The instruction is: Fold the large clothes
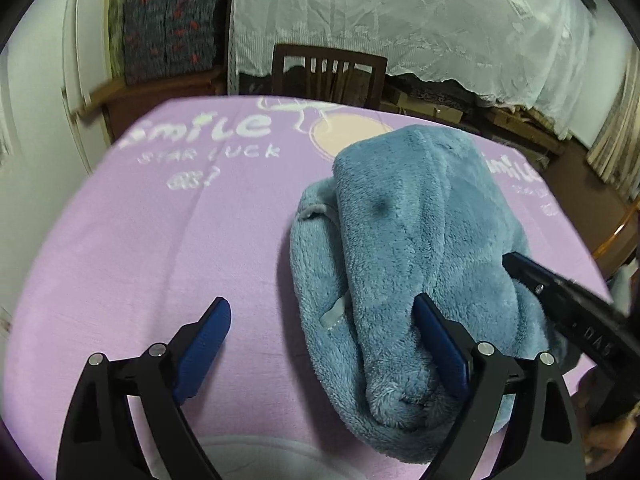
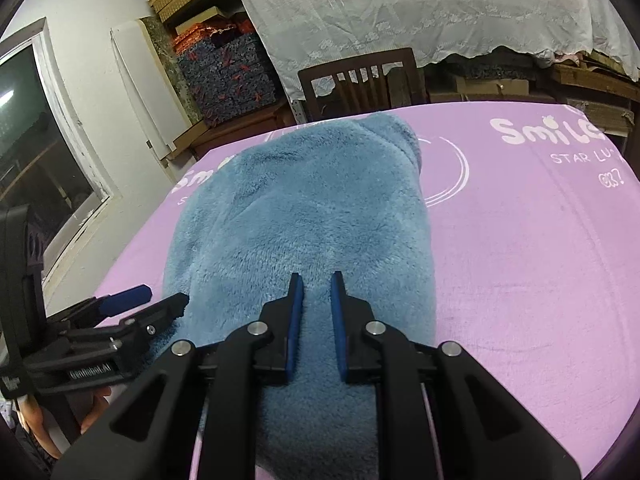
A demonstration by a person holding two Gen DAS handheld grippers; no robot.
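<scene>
A blue fleece garment (image 1: pixel 416 240) lies folded in a thick bundle on the purple cloth (image 1: pixel 160 232) over the table. My left gripper (image 1: pixel 324 308) is open wide at the near left edge of the bundle; its right finger (image 1: pixel 436 340) rests against the fleece and its left finger is over bare cloth. In the right wrist view the garment (image 2: pixel 304 208) fills the middle. My right gripper (image 2: pixel 316 280) sits over its near end with the jaws slightly apart and nothing between them. The left gripper also shows in the right wrist view (image 2: pixel 152 300) at the lower left.
A dark wooden chair (image 1: pixel 328 72) stands at the table's far side. A white lace cover (image 1: pixel 420 20) hangs over stacked boxes behind it. Patterned boxes (image 2: pixel 228 72) are stacked at the back left, next to a white wall and a window (image 2: pixel 36 136).
</scene>
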